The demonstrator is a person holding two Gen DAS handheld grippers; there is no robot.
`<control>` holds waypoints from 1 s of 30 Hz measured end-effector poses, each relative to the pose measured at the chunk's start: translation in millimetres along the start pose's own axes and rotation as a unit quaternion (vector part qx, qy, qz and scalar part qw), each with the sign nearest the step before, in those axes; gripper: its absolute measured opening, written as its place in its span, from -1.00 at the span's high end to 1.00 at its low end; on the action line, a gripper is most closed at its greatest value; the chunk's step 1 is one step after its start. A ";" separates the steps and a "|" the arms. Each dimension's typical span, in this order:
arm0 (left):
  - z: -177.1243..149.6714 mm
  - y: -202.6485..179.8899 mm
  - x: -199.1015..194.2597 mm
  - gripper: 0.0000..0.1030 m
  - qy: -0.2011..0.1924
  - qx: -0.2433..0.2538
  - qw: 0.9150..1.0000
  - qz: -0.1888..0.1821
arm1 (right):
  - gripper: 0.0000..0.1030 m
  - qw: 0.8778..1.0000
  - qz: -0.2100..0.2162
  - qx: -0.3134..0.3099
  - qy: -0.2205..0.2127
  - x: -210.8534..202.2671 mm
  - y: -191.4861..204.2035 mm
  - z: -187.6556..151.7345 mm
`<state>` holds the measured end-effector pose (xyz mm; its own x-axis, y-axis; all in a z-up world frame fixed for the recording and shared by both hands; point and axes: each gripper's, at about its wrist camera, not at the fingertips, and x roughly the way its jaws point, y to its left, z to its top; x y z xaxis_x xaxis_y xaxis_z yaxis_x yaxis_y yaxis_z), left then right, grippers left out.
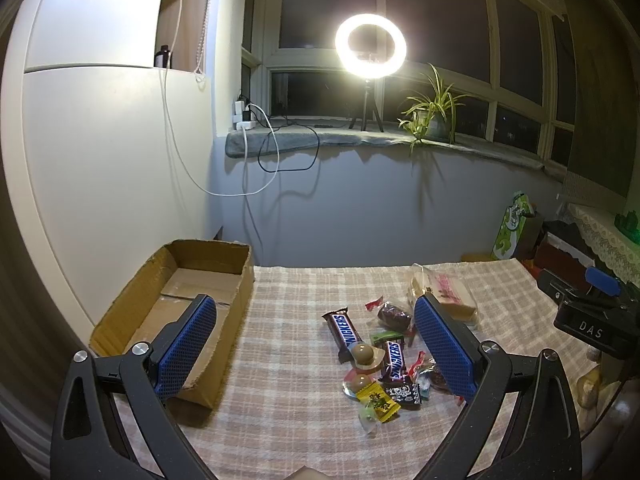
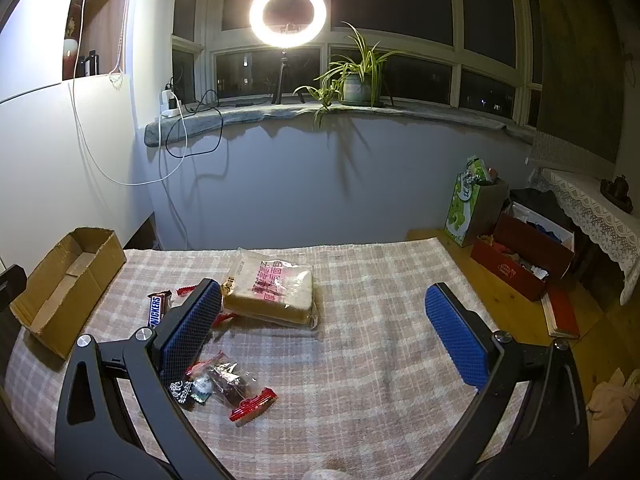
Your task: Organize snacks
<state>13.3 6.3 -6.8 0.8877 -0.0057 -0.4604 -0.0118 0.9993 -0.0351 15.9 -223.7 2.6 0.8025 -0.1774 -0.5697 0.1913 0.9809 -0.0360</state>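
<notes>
A pile of snacks lies on the checked cloth: a large Snickers bar (image 1: pixel 342 330), a small Snickers (image 1: pixel 393 361), round jelly cups (image 1: pixel 365 354), a yellow candy (image 1: pixel 377 399) and dark wrapped sweets (image 1: pixel 395 316). A bagged bread loaf (image 2: pixel 272 292) lies behind them. An empty cardboard box (image 1: pixel 182 304) stands at the left, also in the right wrist view (image 2: pixel 66 288). My left gripper (image 1: pixel 316 320) is open and empty above the cloth, left of the pile. My right gripper (image 2: pixel 324 308) is open and empty, to the right of the snacks.
The cloth-covered table (image 2: pixel 360 360) ends at the right, where a red box (image 2: pixel 524 256), a green bag (image 2: pixel 466 204) and a lace-covered shelf (image 2: pixel 592 208) stand. A window sill with a ring light (image 1: pixel 371 46) and a plant (image 1: pixel 434 116) runs behind.
</notes>
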 end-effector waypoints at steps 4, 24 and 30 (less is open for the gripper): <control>-0.9 -1.3 1.1 -0.93 0.001 0.002 1.000 -0.001 | -1.00 1.000 -0.001 0.000 0.000 0.2 -0.1 0.6; -2.6 -2.4 5.3 -0.92 0.007 0.002 1.000 -0.007 | -1.00 1.000 0.002 -0.005 -0.003 1.6 2.7 3.1; -3.8 -3.0 7.1 -0.92 0.012 0.001 1.000 -0.010 | -1.00 1.000 0.003 -0.006 -0.001 2.5 3.5 2.6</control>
<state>17.9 3.1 -13.4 0.8764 -0.0264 -0.4808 0.0064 0.9990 -0.0432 20.0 -220.9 3.2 0.8046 -0.1718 -0.5685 0.1795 0.9828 -0.0428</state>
